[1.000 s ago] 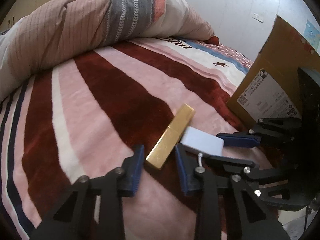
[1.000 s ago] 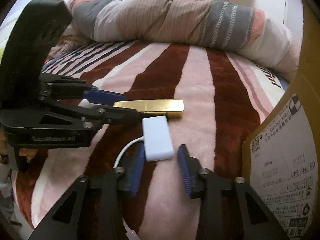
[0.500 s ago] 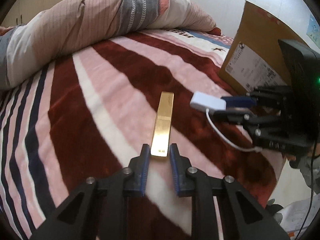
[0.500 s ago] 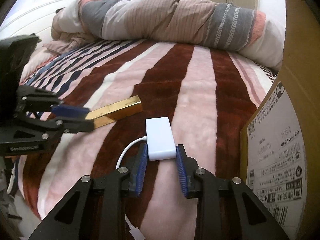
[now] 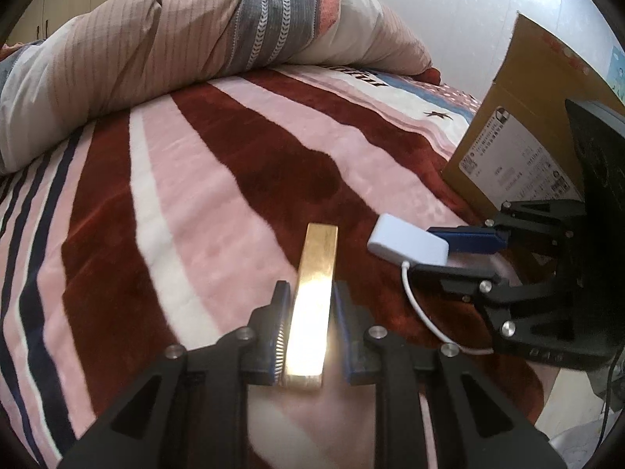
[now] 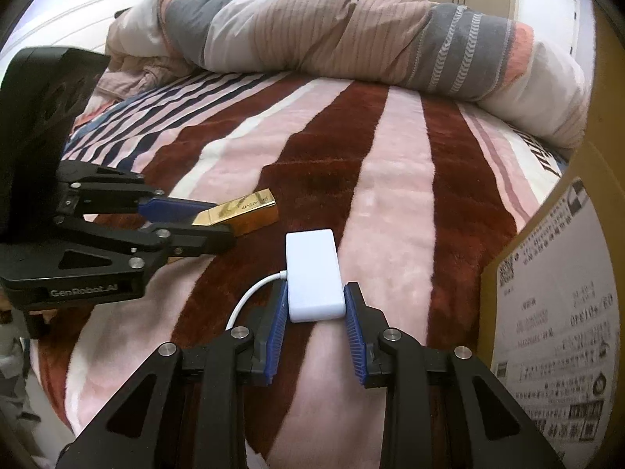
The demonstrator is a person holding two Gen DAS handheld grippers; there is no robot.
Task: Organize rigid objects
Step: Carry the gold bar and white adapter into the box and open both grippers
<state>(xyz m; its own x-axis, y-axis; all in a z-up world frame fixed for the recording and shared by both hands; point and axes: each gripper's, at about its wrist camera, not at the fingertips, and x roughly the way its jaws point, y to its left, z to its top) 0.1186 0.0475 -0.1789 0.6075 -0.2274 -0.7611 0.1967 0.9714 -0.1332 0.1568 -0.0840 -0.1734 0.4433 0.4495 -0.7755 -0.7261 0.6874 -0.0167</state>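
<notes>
A shiny gold bar-shaped box (image 5: 314, 297) is held between the blue pads of my left gripper (image 5: 310, 293), which is shut on its near half, above the striped bed blanket. It also shows in the right wrist view (image 6: 244, 215). My right gripper (image 6: 315, 293) is shut on a white rectangular adapter (image 6: 312, 273) with a white cable (image 6: 250, 297) trailing to the left. The adapter also shows in the left wrist view (image 5: 406, 244), to the right of the gold box.
A red, pink and white striped blanket (image 5: 195, 203) covers the bed. A rolled duvet (image 5: 175, 47) lies along the far side. A cardboard box (image 5: 519, 129) with a shipping label stands at the right edge of the bed (image 6: 554, 293).
My left gripper slid forward along the gold box and closed on it. My right gripper keeps hold of the white adapter. Both objects stand a little higher over the blanket.
</notes>
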